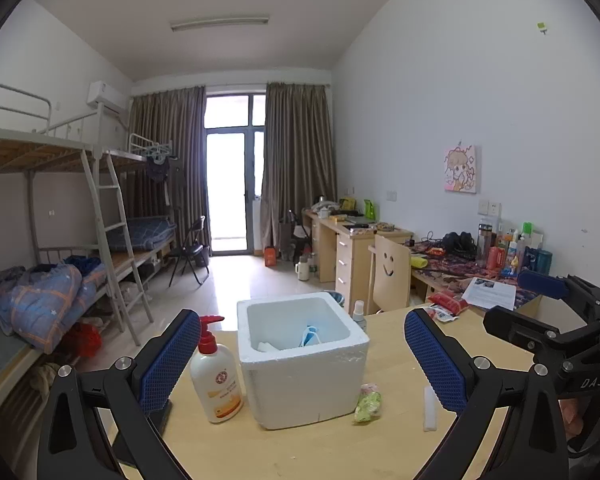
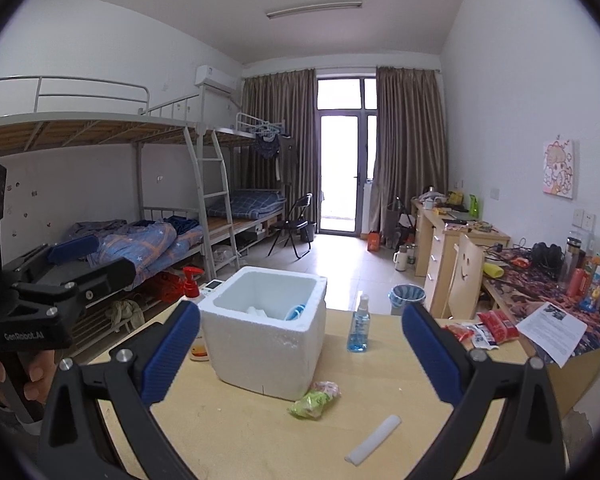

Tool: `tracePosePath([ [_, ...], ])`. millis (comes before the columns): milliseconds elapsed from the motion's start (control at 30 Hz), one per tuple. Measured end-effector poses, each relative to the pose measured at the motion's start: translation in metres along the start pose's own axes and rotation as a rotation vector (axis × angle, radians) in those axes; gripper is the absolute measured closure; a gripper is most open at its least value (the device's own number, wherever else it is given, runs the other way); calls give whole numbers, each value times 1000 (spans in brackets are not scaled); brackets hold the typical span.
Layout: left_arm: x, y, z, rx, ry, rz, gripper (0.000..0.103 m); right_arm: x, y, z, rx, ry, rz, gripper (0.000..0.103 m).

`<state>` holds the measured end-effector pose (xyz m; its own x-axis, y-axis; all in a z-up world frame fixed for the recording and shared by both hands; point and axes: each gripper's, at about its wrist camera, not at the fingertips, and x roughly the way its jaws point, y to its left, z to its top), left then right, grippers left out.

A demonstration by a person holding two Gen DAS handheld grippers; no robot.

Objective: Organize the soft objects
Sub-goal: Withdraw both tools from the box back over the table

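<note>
A white foam box [image 1: 302,360] [image 2: 266,330] stands on the wooden table [image 1: 308,452] [image 2: 260,436], with a blue-and-white soft item [image 1: 310,336] [image 2: 296,312] and something white inside. A green-and-pink soft packet [image 1: 368,402] [image 2: 315,400] lies at the box's right front corner. A white foam strip [image 1: 429,408] [image 2: 373,440] lies further right. My left gripper [image 1: 302,368] is open, level with the box and nearer the camera. My right gripper [image 2: 300,354] is open too, holding nothing. Each gripper shows at the edge of the other's view, held by a hand.
A red-capped lotion pump bottle [image 1: 216,376] [image 2: 192,276] stands left of the box. A blue spray bottle [image 2: 358,326] [image 1: 359,314] stands behind it to the right. Red snack packets [image 2: 496,326] and a paper sheet [image 2: 552,330] lie at the far right. Bunk beds fill the left side.
</note>
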<state>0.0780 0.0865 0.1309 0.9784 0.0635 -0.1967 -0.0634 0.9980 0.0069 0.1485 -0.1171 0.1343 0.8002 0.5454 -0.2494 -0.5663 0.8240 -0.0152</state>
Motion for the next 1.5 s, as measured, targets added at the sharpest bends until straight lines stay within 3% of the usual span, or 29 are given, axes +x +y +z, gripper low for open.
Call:
tracePosePath([
  [700,-17,-13,-36,-12,-42,-42,1,-27,-6,-45,5,-33,-24,1],
  [1500,-2,-24,-94,-12,-16,-49,1,-11,-8,-95,47,46,-53,1],
])
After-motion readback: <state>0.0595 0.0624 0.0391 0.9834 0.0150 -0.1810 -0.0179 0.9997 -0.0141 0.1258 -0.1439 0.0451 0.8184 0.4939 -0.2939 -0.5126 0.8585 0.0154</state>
